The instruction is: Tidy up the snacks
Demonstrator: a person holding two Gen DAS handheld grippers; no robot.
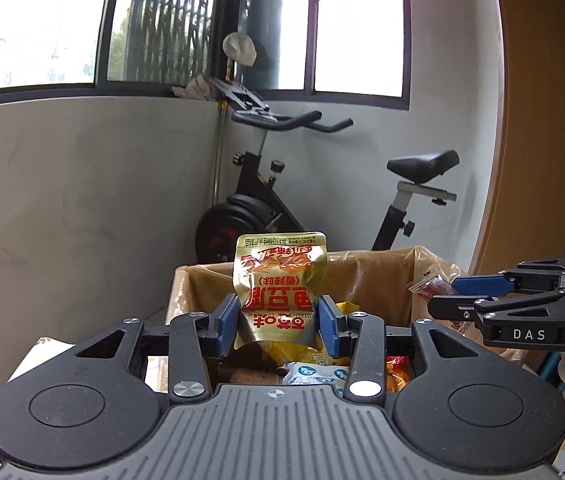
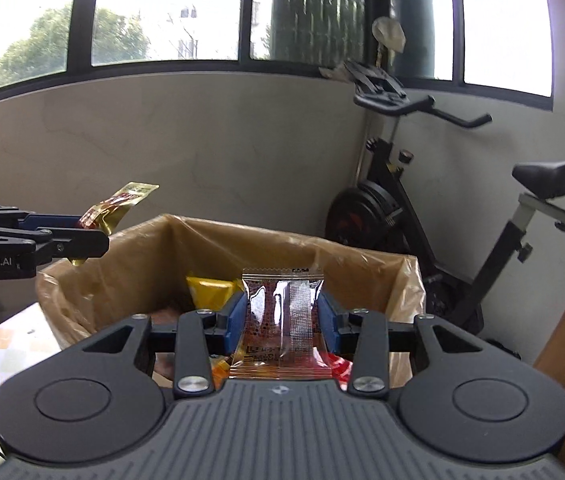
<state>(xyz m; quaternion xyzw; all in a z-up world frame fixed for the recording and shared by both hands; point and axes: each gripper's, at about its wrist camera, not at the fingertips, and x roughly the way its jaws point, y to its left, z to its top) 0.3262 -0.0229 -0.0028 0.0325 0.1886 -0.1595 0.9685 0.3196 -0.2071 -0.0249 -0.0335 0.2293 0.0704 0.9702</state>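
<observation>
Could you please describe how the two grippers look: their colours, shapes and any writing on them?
Both are alike: left gripper and right gripper have black linkage arms with silver screws, blue pads, and a ribbed grey body between round black discs. From the side, one reads "DAS", the other "enRobot.AI".

1. Two handheld grippers, the left gripper (image 1: 278, 322) and the right gripper (image 2: 282, 320), each carrying one packet.
2. One gold snack pouch (image 1: 278, 280) with red lettering, in the left gripper.
3. One clear-wrapped snack packet (image 2: 282, 320), in the right gripper.
4. One cardboard box (image 2: 282, 240) lined with brown plastic, holding several more packets, too jumbled to count.
5. One exercise bike (image 1: 322, 184) in the corner.
</observation>
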